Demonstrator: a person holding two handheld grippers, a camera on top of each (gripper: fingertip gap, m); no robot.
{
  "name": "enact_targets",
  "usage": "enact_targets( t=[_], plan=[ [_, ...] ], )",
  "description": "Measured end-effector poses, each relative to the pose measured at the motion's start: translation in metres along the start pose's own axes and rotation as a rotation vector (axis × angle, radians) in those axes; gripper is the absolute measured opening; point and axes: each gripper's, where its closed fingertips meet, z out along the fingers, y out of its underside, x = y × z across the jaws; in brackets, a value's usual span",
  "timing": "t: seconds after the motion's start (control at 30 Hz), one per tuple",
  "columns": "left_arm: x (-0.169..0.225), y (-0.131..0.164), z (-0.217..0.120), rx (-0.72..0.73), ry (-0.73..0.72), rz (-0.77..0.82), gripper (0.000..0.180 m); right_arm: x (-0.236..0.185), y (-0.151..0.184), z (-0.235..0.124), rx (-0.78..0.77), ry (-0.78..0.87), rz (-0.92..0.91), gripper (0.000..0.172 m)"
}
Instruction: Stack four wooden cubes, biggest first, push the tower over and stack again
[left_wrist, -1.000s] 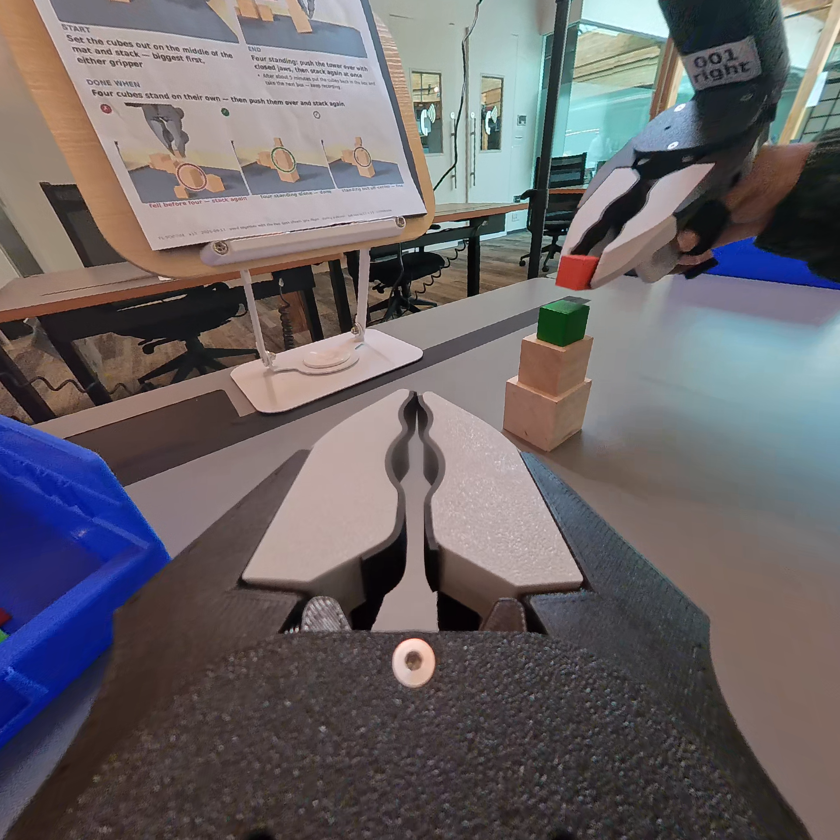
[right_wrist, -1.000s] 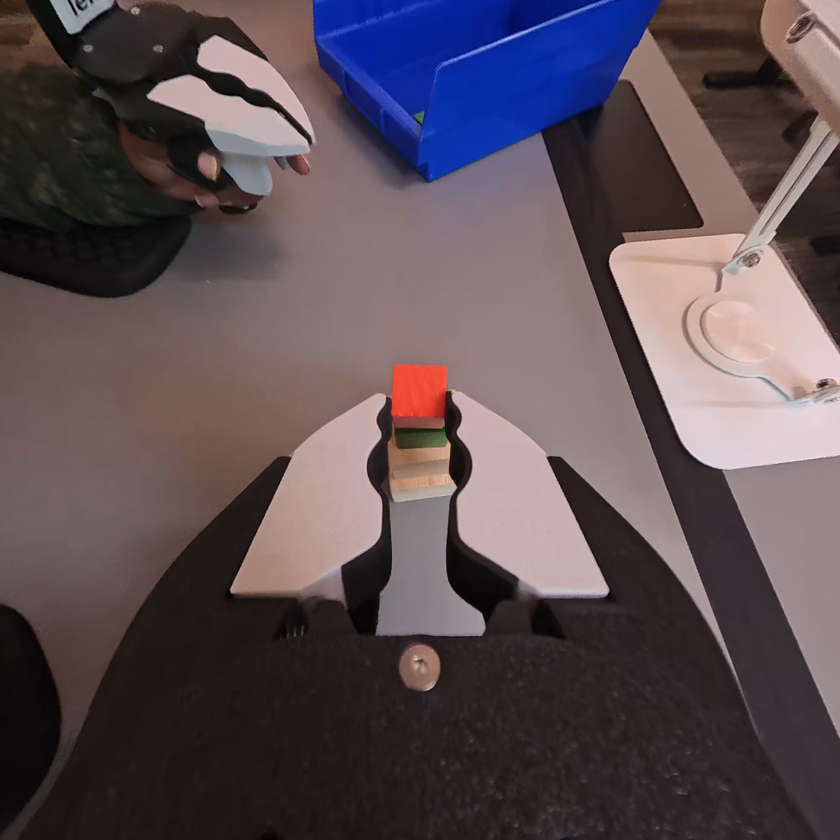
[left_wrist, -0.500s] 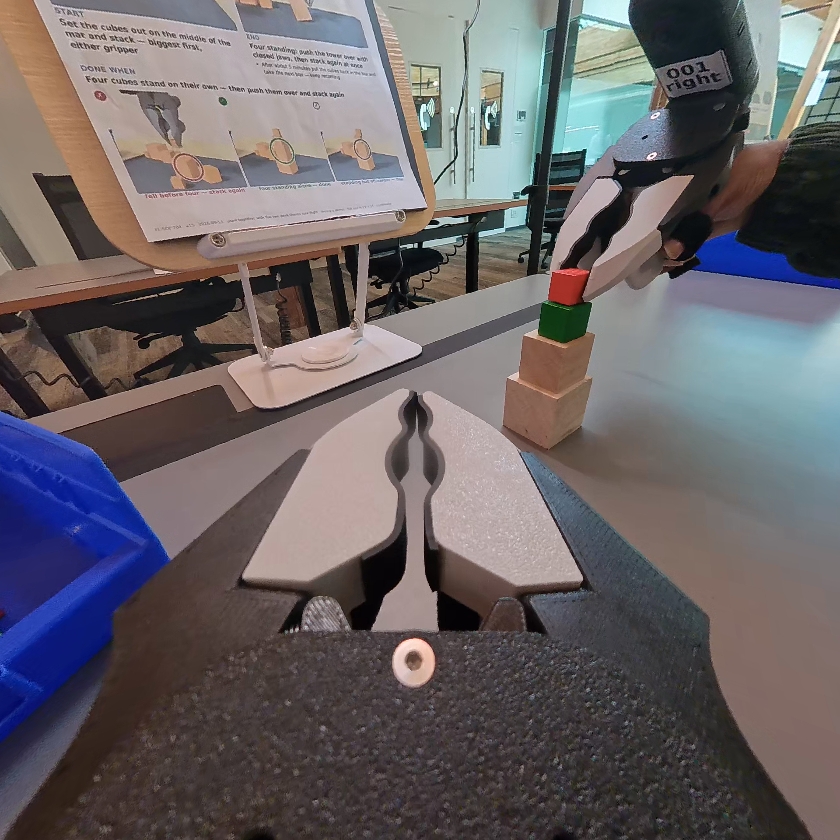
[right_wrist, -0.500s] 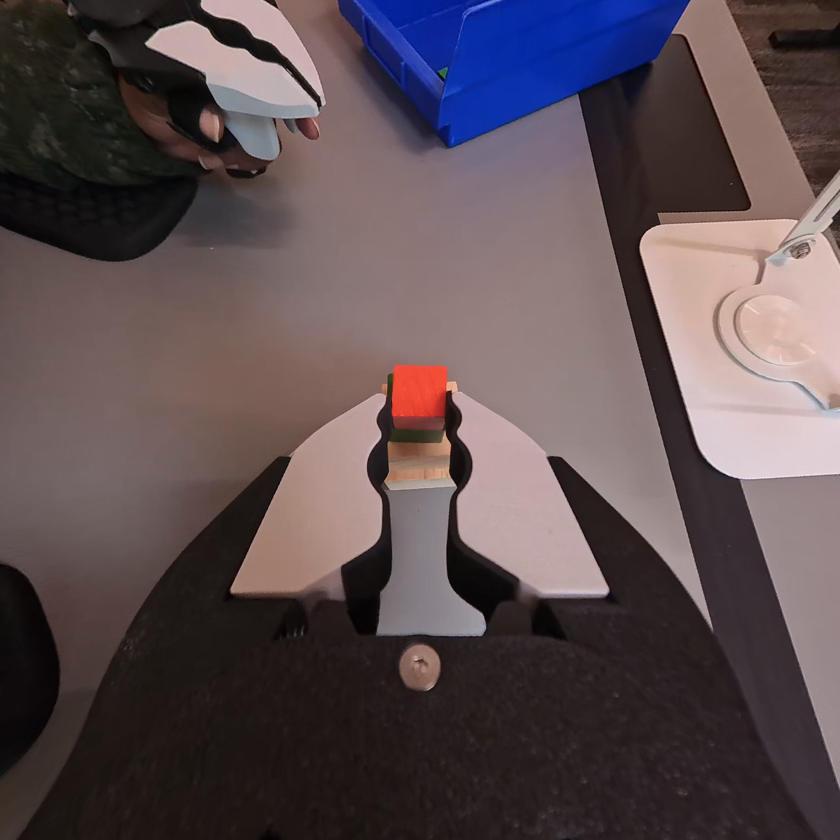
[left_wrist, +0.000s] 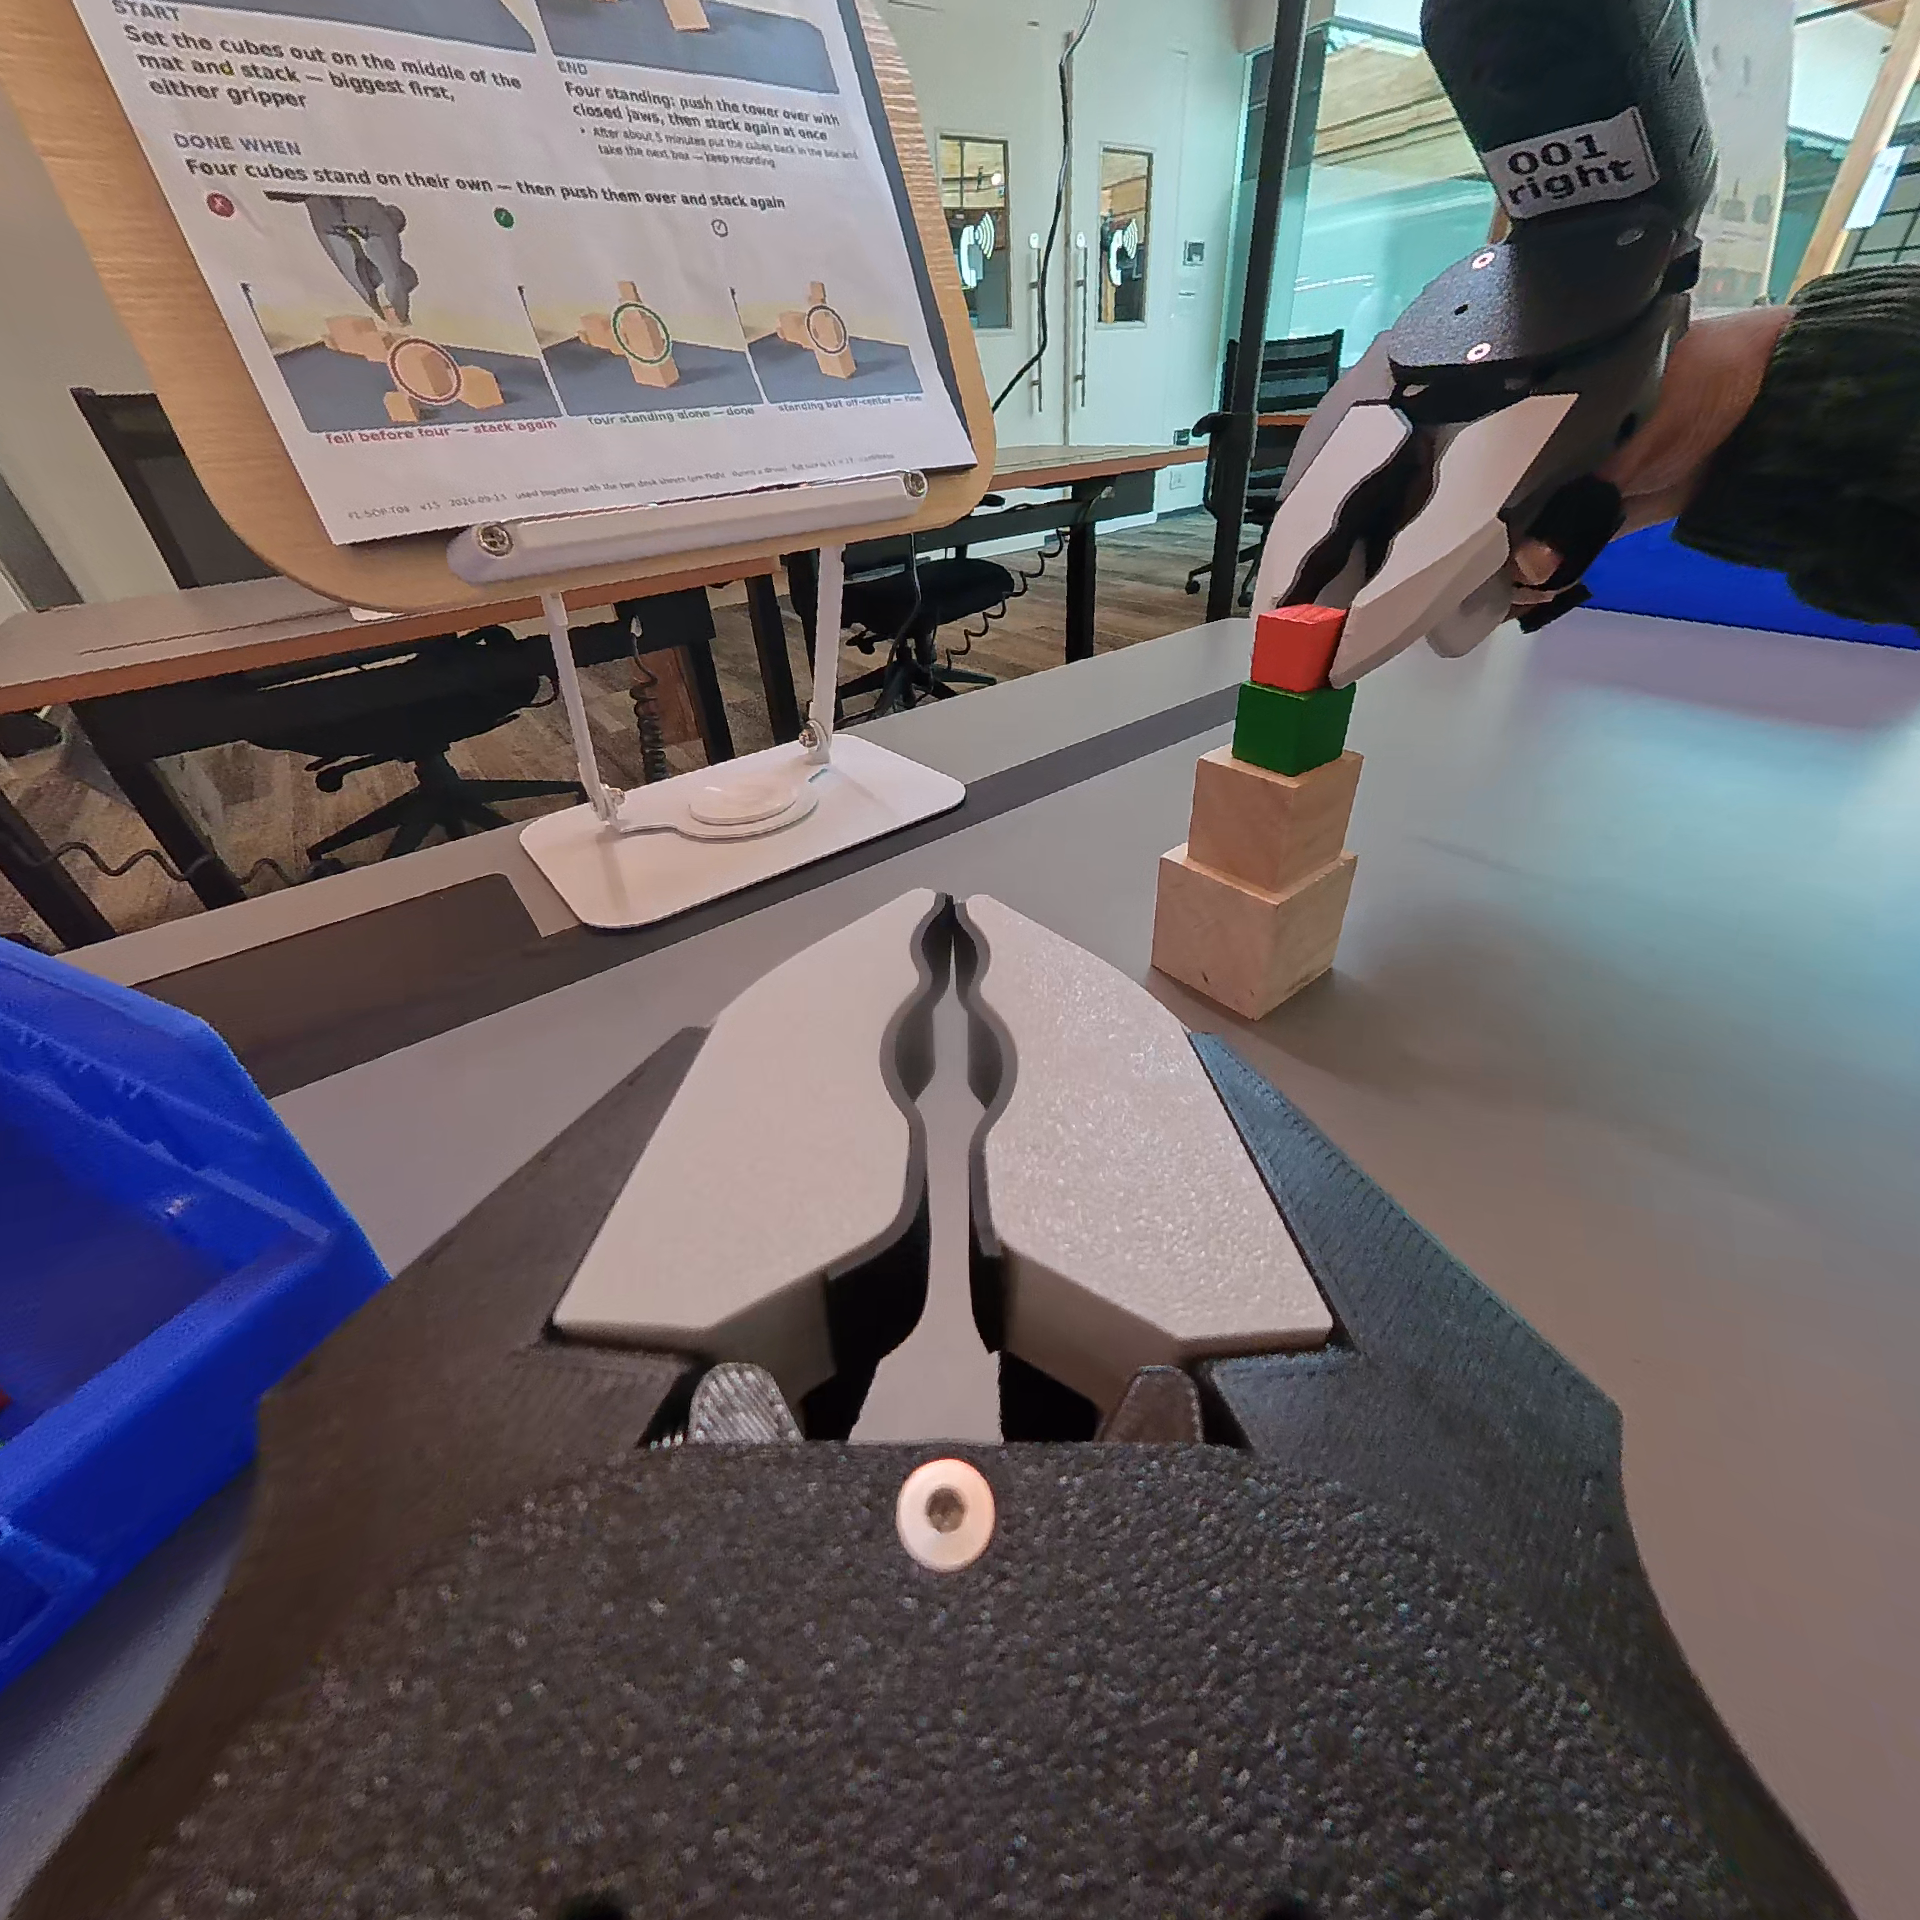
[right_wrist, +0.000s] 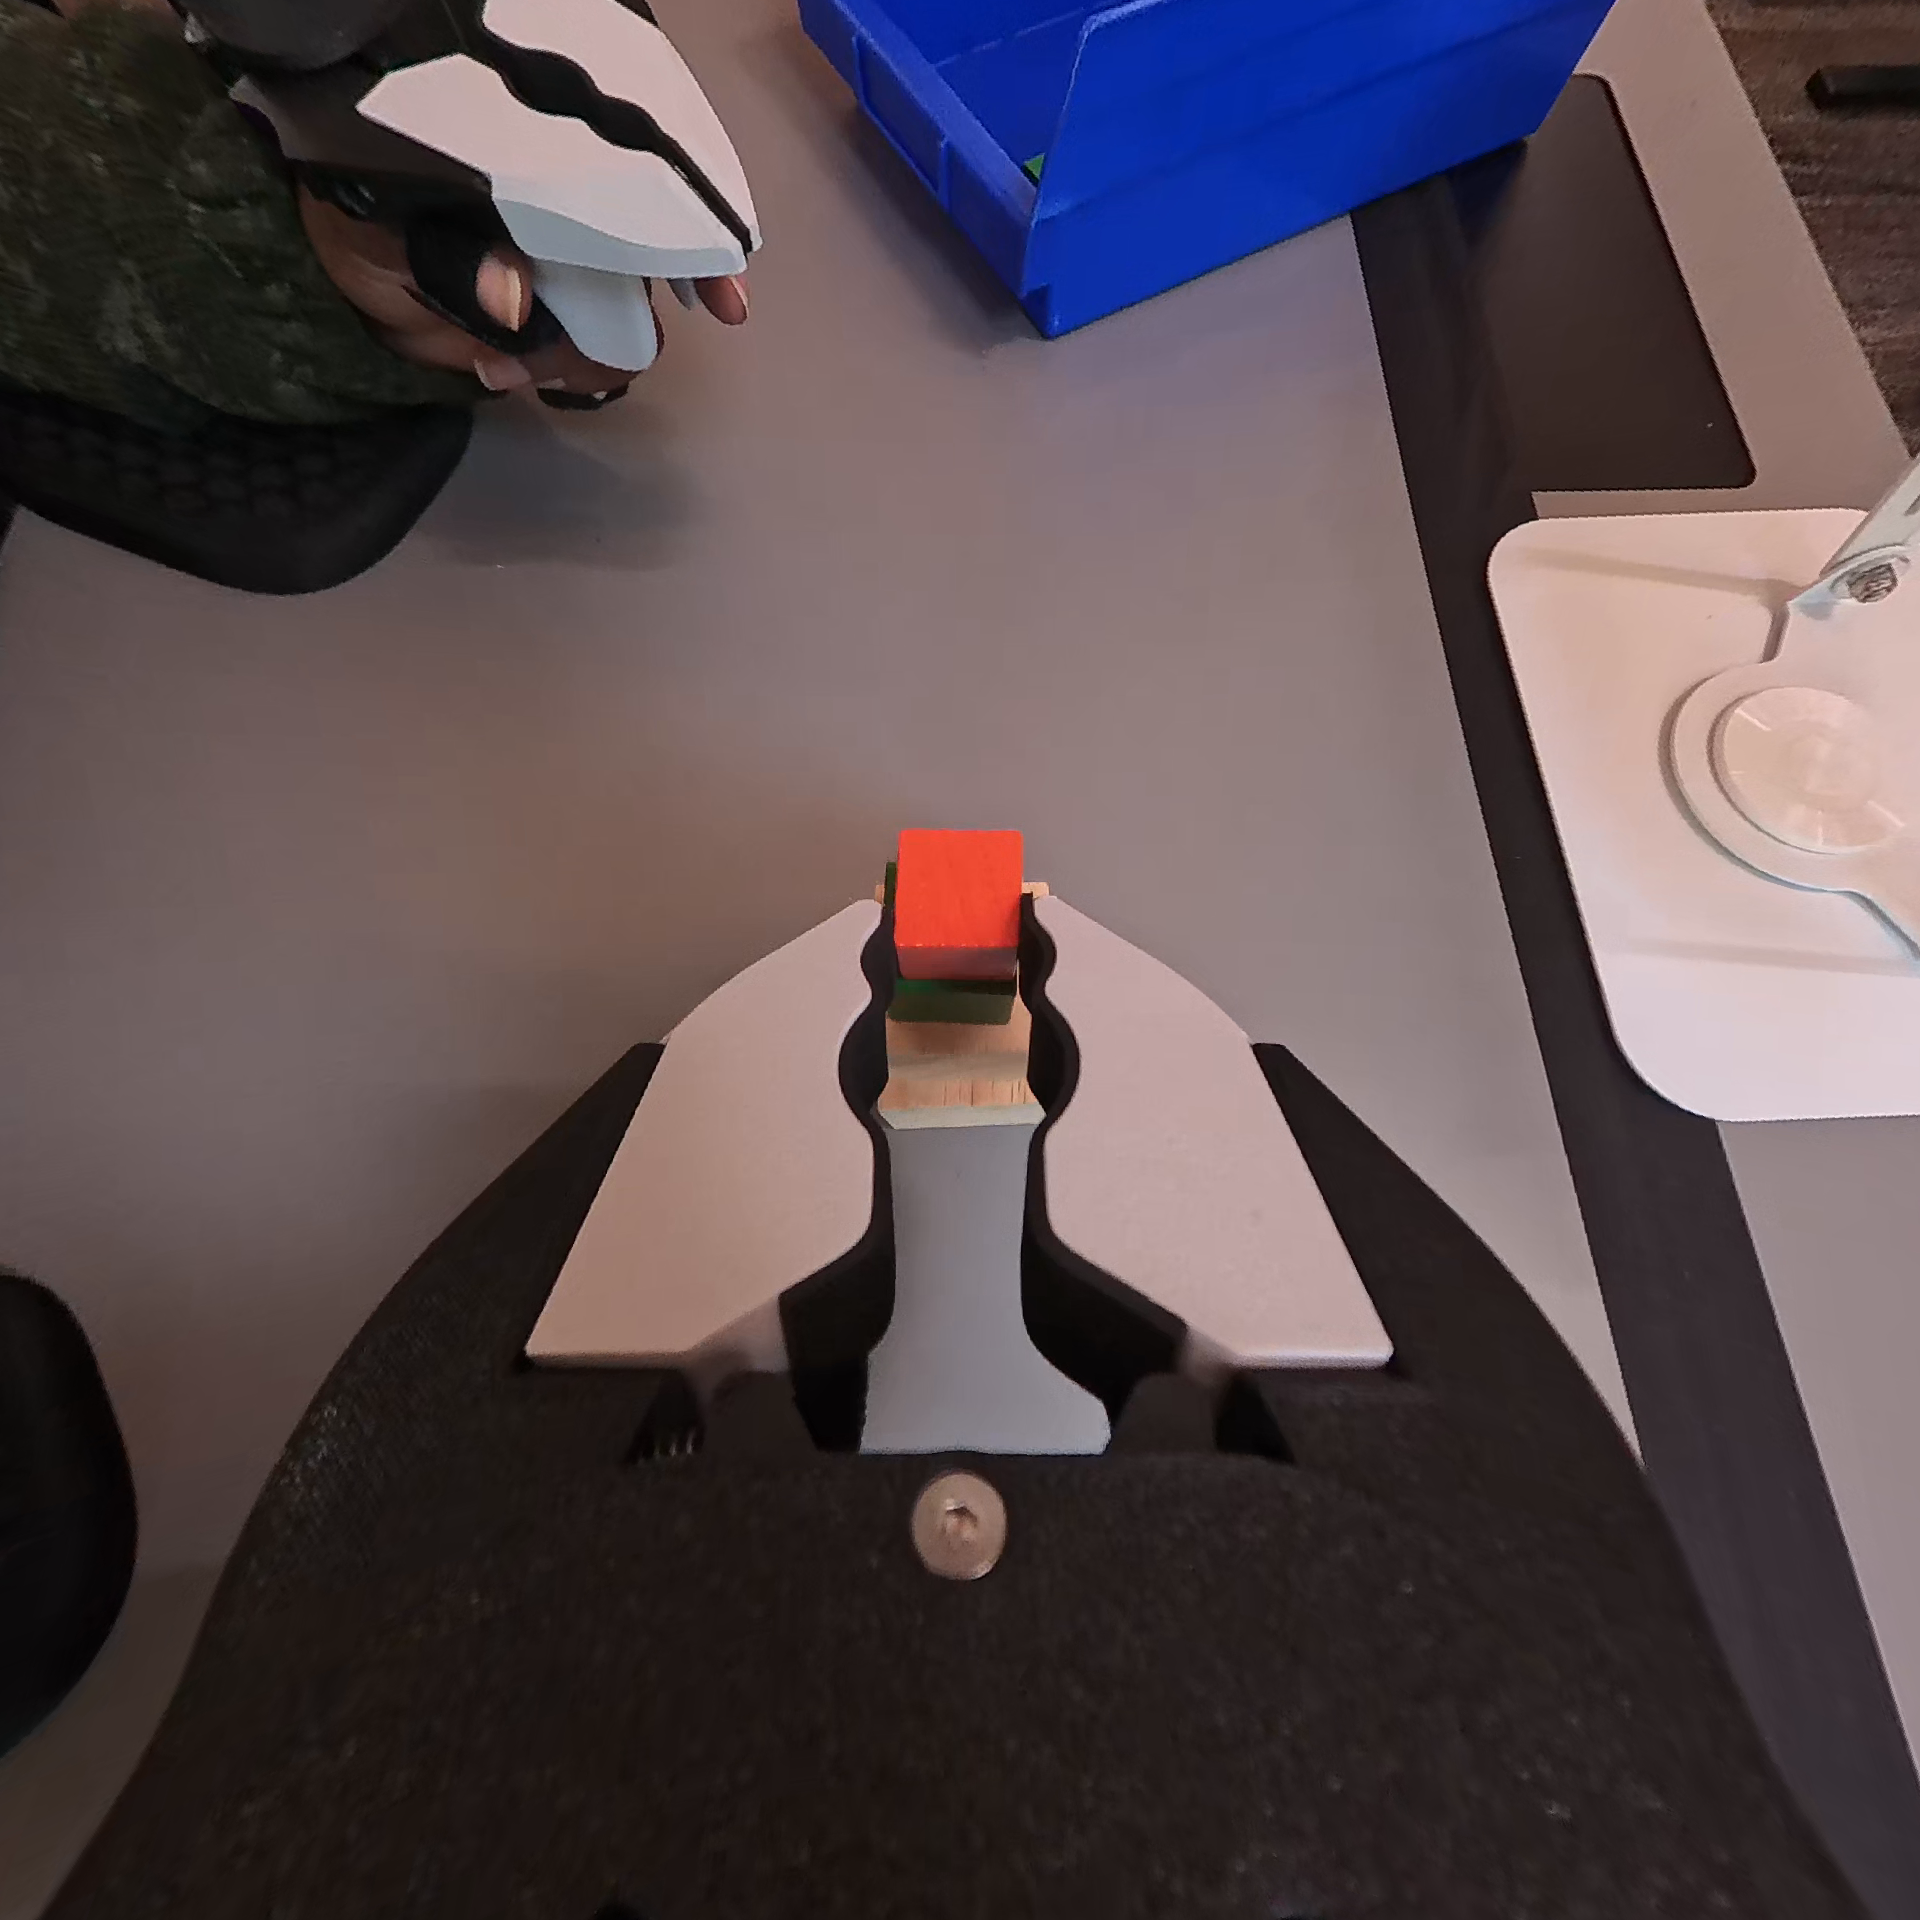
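Red cube (right_wrist: 958, 891): clamped between the fingertips of the right hand-held gripper (right_wrist: 956, 925), resting on the green cube (left_wrist: 1294, 725), both pads against its sides.
Stack: green cube sits on two plain wooden cubes (left_wrist: 1257, 894), biggest at the bottom, on the grey desk (left_wrist: 1558, 1039).
Alignment: red cube sits a bit off-centre on the green one (rear edge of green peeks out on one side).
Step done well: my read, part the fingers evenly, then lift straight up so neither pad drags the top cube.
Left hand-held gripper (left_wrist: 948, 914): fingers fully together, nothing in them, low over the desk, near the stack but apart.
Open room: bare desk around the stack on all sides.
Edges: blue bin (right_wrist: 1195, 135) and white stand base (right_wrist: 1662, 790) well apart from the stack.
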Motion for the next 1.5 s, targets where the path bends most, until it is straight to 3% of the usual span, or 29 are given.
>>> enact_targets(
  t=[0.4, 0.57, 0.77, 1.0, 1.27, 1.5],
  plan=[
    [0.0, 0.001, 0.0, -0.003, 0.004, -0.002, 0.0, -0.001, 0.0, 0.0, 0.01, 0.008, 0.0, 0.026],
    [-0.001, -0.002, -0.001, 0.008, -0.007, -0.005, 0.0, -0.003, -0.011, -0.012, 0.108, 0.083, 0.023, 0.03],
    [-0.003, -0.006, -0.003, 0.021, -0.013, -0.014, 0.0, -0.006, -0.011, -0.038, 0.291, 0.343, 0.106, 0.028],
    [-0.005, -0.007, -0.004, 0.022, -0.036, -0.028, 0.0, -0.012, 0.025, -0.06, 0.362, 0.718, 0.256, 0.0],
    [-0.009, -0.007, -0.003, 0.024, -0.066, -0.021, 0.0, -0.005, 0.062, -0.059, 0.365, 0.981, 0.531, 0.001],
    [-0.014, -0.01, -0.006, 0.032, -0.089, -0.028, 0.0, 0.013, 0.082, -0.05, 0.392, 1.137, 0.512, 0.001]
  ],
)
